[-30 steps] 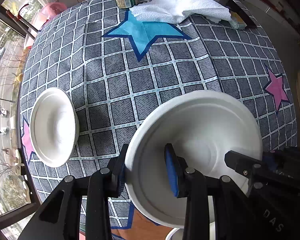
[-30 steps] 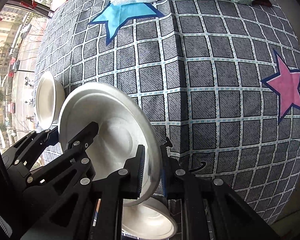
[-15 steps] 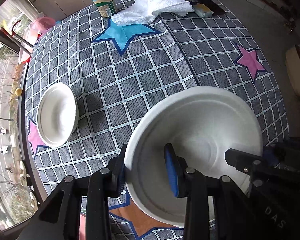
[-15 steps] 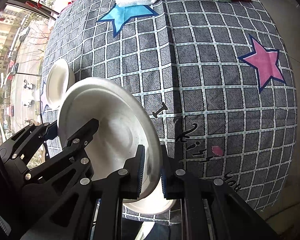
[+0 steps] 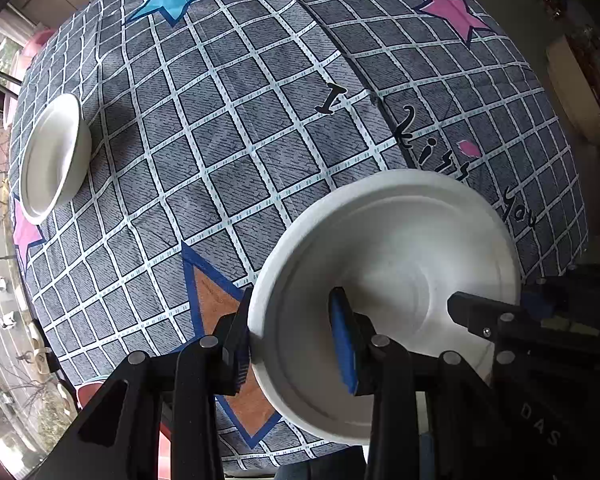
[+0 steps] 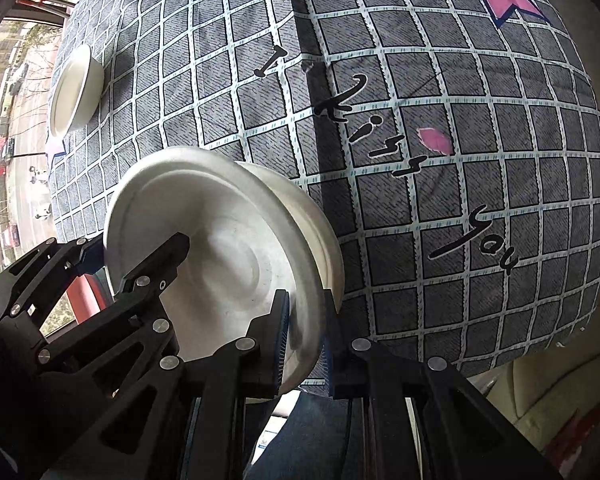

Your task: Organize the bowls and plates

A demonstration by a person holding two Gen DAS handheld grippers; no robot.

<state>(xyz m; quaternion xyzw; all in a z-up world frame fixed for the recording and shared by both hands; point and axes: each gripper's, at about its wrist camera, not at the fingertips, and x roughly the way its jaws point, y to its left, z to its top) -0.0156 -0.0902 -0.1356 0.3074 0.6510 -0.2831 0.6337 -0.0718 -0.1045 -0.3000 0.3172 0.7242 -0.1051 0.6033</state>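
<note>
A white plate (image 5: 392, 280) hangs tilted above the near edge of the table, gripped at two sides of its rim; the left gripper (image 5: 296, 344) has its blue pads astride the rim on one side, one pad outside and one inside the dish, pinching it; the right gripper (image 6: 304, 344) clamps the opposite rim, its jaws pressed nearly together on the thin edge; beneath the plate in the right wrist view a second white rim shows, what it belongs to unclear; a white bowl (image 5: 52, 160) sits well apart near the far left edge; the checked tablecloth (image 5: 228, 120) carries stars and black lettering.
</note>
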